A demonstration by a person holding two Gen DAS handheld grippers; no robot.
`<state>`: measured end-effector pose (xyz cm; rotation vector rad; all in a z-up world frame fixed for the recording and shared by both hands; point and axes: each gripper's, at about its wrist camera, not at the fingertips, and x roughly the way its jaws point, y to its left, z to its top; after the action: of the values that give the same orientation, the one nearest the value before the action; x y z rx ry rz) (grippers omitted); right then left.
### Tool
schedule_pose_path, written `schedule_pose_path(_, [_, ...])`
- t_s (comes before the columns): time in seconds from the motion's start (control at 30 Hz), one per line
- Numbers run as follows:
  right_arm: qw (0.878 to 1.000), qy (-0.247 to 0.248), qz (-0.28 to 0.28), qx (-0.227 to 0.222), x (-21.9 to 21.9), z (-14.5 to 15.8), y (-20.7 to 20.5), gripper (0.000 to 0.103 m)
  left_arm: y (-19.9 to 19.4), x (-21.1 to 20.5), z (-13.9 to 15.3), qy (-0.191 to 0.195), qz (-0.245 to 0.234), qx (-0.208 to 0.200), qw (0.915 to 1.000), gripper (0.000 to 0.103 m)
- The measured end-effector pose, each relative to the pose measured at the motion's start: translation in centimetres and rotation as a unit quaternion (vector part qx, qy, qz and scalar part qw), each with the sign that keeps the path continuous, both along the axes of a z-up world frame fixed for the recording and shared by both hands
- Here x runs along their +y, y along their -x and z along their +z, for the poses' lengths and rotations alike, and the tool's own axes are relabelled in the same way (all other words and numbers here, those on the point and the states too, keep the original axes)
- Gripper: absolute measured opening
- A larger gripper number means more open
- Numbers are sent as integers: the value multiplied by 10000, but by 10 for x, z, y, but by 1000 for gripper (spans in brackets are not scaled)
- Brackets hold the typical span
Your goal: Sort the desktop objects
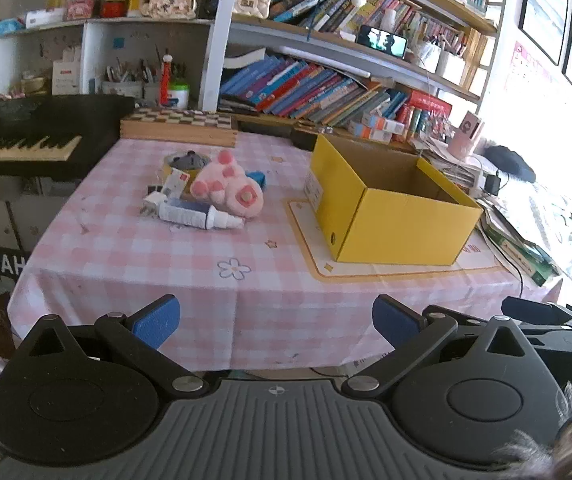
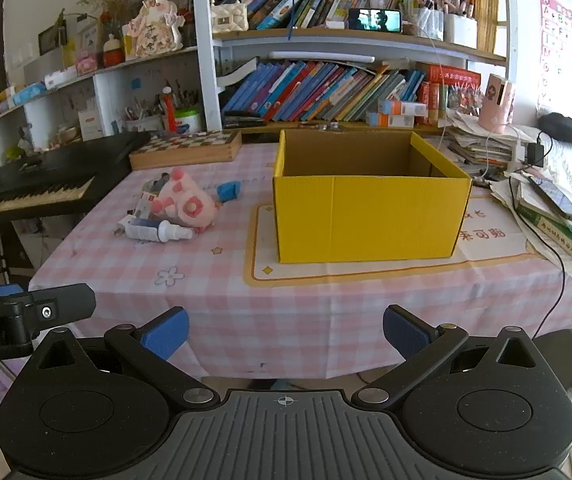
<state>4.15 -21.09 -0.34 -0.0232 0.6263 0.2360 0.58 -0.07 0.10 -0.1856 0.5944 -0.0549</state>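
**Left-wrist and right-wrist views: small clutter heaped beside an open yellow box, both grippers empty**

Left-wrist view shows the things to sort lying in one small heap on the pink checked tablecloth (image 1: 134, 256): a pink plush pig (image 1: 228, 190) on its side, a white spray bottle (image 1: 200, 216) lying flat in front of it, a white plug (image 1: 150, 203) at the bottle's left end, a small white card with a red mark (image 1: 177, 184), a grey-lidded tin (image 1: 185, 162) behind, and a blue object (image 1: 257, 178) peeking out at the pig's right. The print on the bottle and card is too small to read. To the right of the heap, apart from it, stands an open yellow cardboard box (image 1: 401, 224) on a cream mat with an orange border (image 1: 305, 236); a white label on the box's left wall is illegible.

At the table's left a black keyboard (image 1: 26, 136) carries "YAMAH" in white on its stand, cut by the frame edge. Beside it lies a wooden chessboard case (image 1: 178, 126). In the right-wrist view the mat (image 2: 481, 236) bears upside-down red Chinese characters, and the neighbouring gripper body at the left edge reads "ot.AI".

The left gripper (image 1: 276, 320) hangs before the table's near edge, tilted downward, blue pads spread wide with nothing between them. The right gripper (image 2: 286, 330) is posed alike, jaws fully apart and empty, facing the box (image 2: 365, 216).
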Motion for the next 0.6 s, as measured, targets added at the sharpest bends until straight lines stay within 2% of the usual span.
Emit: schedule_pose_path(0.6, [9999,40,108,14,5,2,-2,103,-4,2,0,-26,147,111,9998,103])
